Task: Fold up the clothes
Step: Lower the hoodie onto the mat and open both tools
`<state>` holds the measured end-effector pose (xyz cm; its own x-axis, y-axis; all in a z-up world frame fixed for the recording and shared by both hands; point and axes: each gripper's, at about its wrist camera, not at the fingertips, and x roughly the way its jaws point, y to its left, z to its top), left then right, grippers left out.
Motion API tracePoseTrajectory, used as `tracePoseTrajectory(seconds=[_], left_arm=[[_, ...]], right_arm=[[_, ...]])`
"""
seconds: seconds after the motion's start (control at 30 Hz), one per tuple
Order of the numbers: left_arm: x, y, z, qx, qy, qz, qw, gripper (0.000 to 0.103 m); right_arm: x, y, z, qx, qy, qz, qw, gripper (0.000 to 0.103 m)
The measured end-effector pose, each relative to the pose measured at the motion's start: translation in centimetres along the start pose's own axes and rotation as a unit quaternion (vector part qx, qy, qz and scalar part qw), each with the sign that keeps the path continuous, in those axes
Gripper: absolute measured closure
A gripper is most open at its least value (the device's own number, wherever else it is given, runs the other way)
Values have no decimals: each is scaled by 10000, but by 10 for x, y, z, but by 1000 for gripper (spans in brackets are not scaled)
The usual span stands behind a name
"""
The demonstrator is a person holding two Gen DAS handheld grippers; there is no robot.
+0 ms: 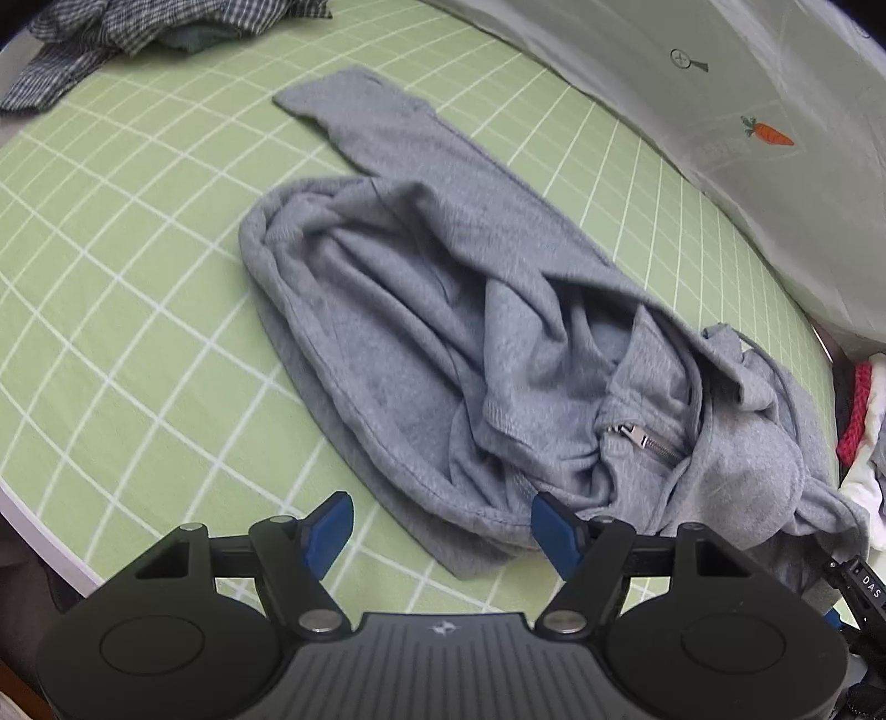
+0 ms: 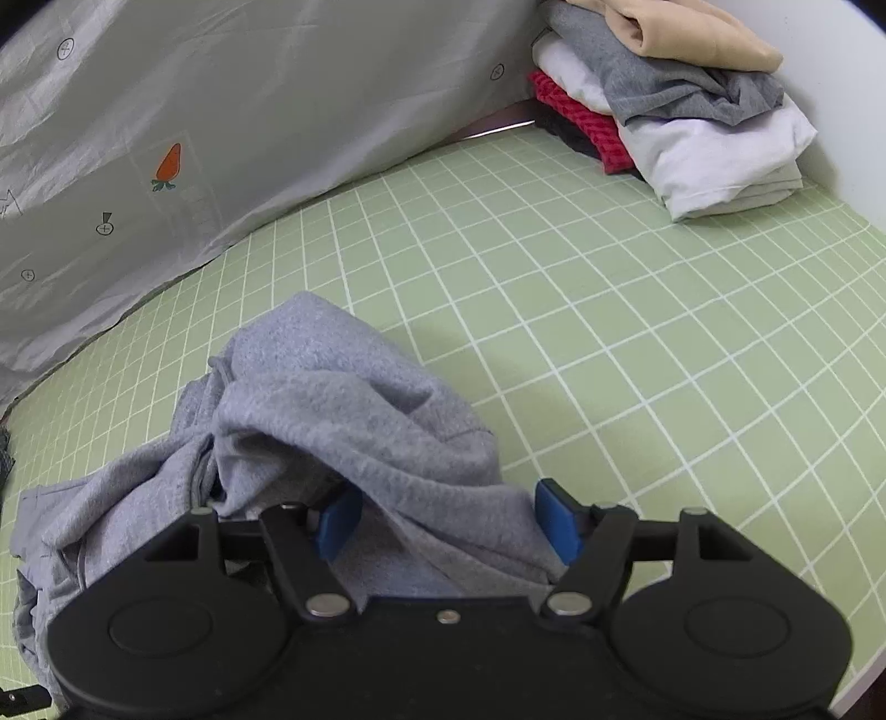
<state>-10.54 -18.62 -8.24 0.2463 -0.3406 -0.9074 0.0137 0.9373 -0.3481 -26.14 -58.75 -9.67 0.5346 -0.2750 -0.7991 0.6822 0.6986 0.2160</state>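
A grey zip hoodie [image 1: 421, 332] lies crumpled on the green checked bed sheet [image 1: 138, 277], one sleeve stretched to the far left, its zipper [image 1: 642, 437] showing near the right. My left gripper [image 1: 443, 531] is open and empty, just above the hoodie's near hem. In the right wrist view the hoodie's bunched hood end [image 2: 332, 421] lies between and over the jaws of my right gripper [image 2: 448, 526], which is open, with the cloth draped across the gap.
A checked shirt [image 1: 111, 39] lies heaped at the far left corner. A pale quilt with a carrot print [image 2: 166, 138] runs along the back. A stack of folded clothes [image 2: 675, 105] sits at the far right by the wall. The bed edge [image 1: 44, 531] is near left.
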Motion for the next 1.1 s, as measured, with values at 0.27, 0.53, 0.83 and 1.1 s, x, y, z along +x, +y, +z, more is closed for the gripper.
tracePoseTrajectory(seconds=[0.27, 0.53, 0.83, 1.1], left_arm=[[20, -9, -1, -236, 66, -81, 9997, 34], [39, -33, 15, -248, 90, -205, 9994, 58], [74, -72, 82, 84, 0, -307, 9995, 61], [129, -129, 176, 676, -148, -712, 9951, 61]], right_arm=[[5, 2, 4, -332, 123, 54, 9994, 31], [23, 5, 24, -699, 211, 260, 9970, 48], [63, 2, 52, -417, 397, 271, 9980, 56], [93, 10, 74, -96, 410, 117, 9990, 56]])
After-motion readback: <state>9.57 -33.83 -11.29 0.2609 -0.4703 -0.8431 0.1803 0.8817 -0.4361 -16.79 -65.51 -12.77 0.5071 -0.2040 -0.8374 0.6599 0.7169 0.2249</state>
